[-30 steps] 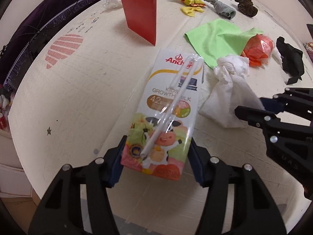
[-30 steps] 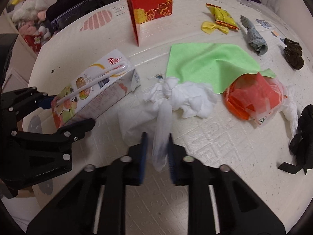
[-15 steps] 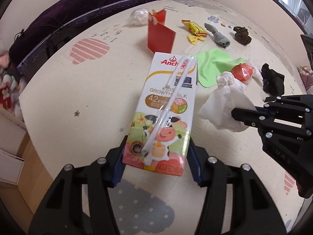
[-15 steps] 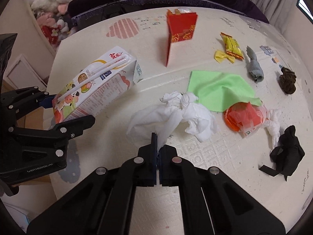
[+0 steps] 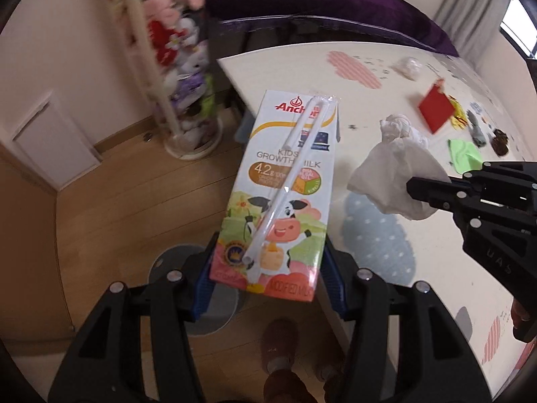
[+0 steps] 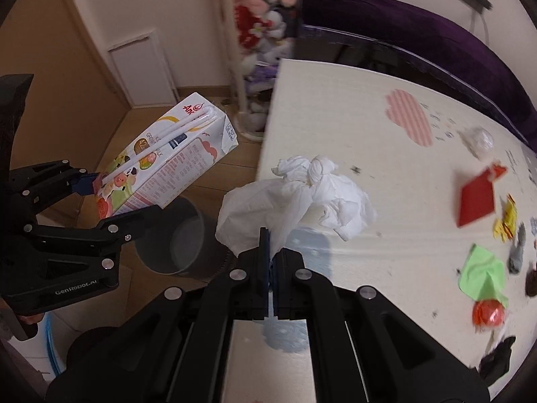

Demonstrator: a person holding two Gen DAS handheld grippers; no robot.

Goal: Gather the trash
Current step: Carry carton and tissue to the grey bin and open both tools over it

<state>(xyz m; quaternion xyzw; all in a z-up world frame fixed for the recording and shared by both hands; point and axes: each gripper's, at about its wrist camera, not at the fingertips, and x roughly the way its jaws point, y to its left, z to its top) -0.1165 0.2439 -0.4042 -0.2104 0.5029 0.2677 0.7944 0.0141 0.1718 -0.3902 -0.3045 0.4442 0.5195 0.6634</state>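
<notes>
My left gripper (image 5: 266,265) is shut on a white Anchor milk carton (image 5: 285,194) with a wrapped straw on its face, held in the air over the wooden floor beside the mat's edge. It also shows in the right wrist view (image 6: 164,168). My right gripper (image 6: 270,245) is shut on a crumpled white tissue (image 6: 302,194), lifted above the mat's corner; the tissue also shows in the left wrist view (image 5: 396,174). A grey round bin (image 6: 174,238) stands on the floor below the carton.
The cream play mat (image 6: 386,201) carries a red paper bag (image 6: 478,198), a green cloth (image 6: 481,275), an orange wrapper (image 6: 488,314), yellow wrappers (image 6: 506,218), dark cloth pieces (image 6: 496,359) and a clear plastic ball (image 6: 480,141). A toy rack (image 5: 174,53) stands at the mat's corner.
Both grippers have lifted and swung left off the mat, carrying the carton and the tissue. The floor and the grey bin have come into view beneath them.
</notes>
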